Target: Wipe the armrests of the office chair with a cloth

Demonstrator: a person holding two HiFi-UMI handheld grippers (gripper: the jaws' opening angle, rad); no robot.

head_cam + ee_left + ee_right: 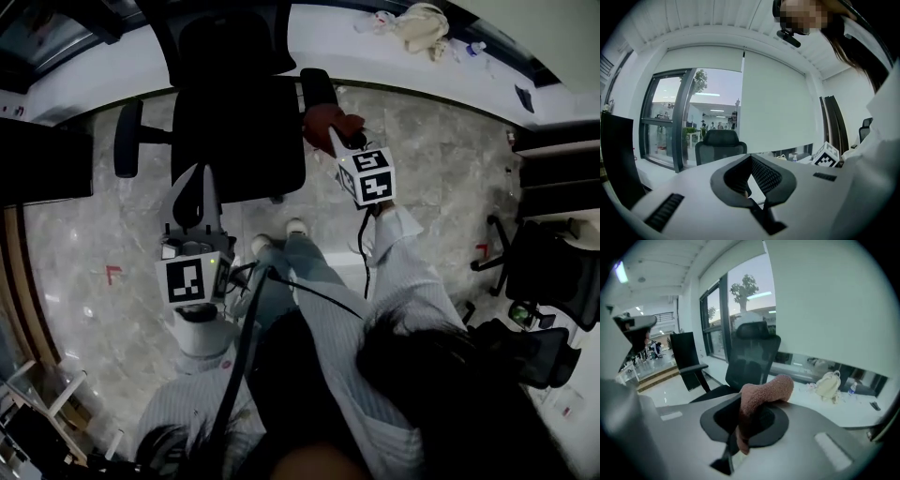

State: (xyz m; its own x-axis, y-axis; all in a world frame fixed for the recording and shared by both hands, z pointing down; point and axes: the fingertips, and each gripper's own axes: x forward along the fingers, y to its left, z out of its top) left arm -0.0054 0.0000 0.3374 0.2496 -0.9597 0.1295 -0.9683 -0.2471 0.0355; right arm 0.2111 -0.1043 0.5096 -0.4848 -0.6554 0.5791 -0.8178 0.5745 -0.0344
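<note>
The black office chair (234,122) stands at the top of the head view, one armrest (127,139) on its left and the other armrest (319,89) on its right. My right gripper (343,142) is shut on a reddish-brown cloth (325,120) and hovers just by the right-hand armrest. In the right gripper view the cloth (761,397) bulges out of that gripper (743,422), with the chair (752,355) beyond. My left gripper (192,180) is shut on nothing, in front of the seat. The left gripper view shows this gripper (749,178) with its jaws together.
The person's legs and shoes (295,228) stand on the marble floor right before the chair. A second dark chair (539,272) is at the right, a dark panel (42,159) at the left. A cream bag (422,23) lies on the white ledge behind.
</note>
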